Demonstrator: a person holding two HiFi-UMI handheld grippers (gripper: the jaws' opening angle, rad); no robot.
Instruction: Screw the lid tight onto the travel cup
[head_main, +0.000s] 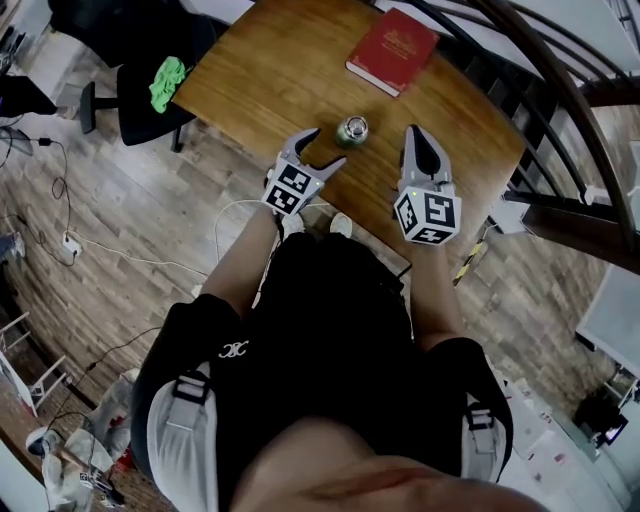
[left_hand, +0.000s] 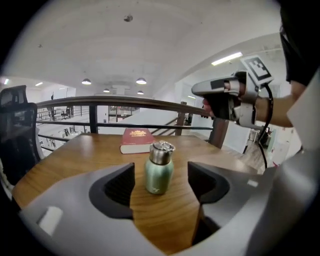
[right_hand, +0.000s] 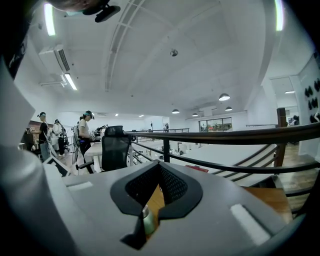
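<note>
A small green travel cup (head_main: 351, 131) stands upright on the wooden table (head_main: 260, 80), its steel lid (left_hand: 161, 151) sitting on top. My left gripper (head_main: 328, 146) is open just left of it. In the left gripper view the cup (left_hand: 159, 175) stands between the wide jaws, a little beyond the pads and apart from both. My right gripper (head_main: 413, 135) hovers to the cup's right, shut with nothing in it, and shows raised in the left gripper view (left_hand: 197, 90). Through the closed right jaws (right_hand: 159, 172) I glimpse a sliver of the cup (right_hand: 146, 220).
A red book (head_main: 392, 48) lies on the far side of the table, behind the cup. A dark railing (head_main: 560, 90) runs along the table's right and far edges. A black office chair with a green cloth (head_main: 166, 82) stands left of the table.
</note>
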